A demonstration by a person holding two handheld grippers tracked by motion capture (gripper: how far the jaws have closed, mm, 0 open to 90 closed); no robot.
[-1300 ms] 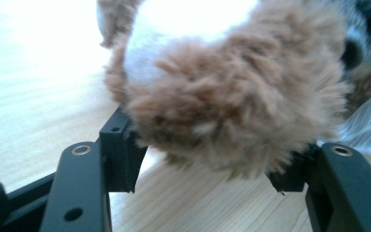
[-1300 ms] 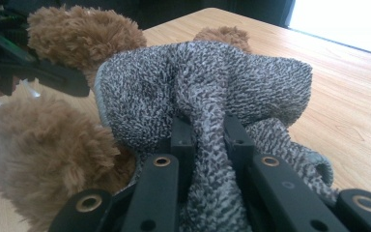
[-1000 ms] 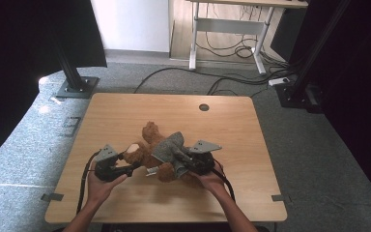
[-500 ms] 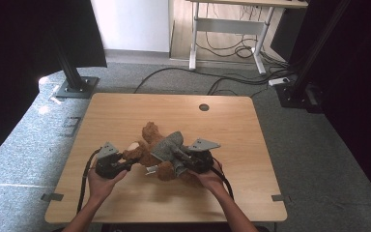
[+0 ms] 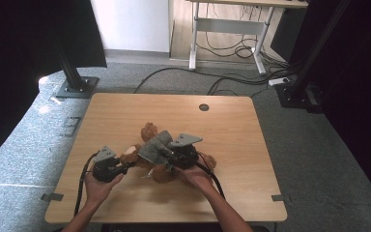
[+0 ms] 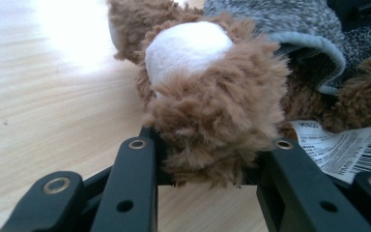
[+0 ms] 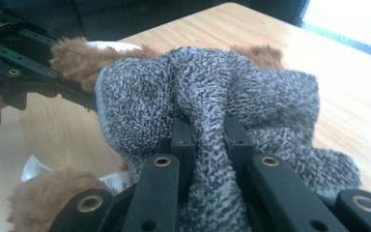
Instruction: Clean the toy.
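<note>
Now teddy bear (image 6: pixel 212 106) between left gripper (image 6: pixel 207 159) fingers

I work in a lab or office. Beyond my bench (image 5: pixel 125 116) lie grey carpet (image 5: pixel 319 145), loose cables (image 5: pixel 232 82) and a desk frame (image 5: pixel 227 26). Black stands (image 5: pixel 72 77) flank it.

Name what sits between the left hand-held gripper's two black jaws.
The brown plush teddy bear's white-soled paw sits there, clamped by the left hand-held gripper, as the left gripper view shows.

Grey carpet (image 5: pixel 319 145), white wall (image 5: pixel 130 24)
</note>
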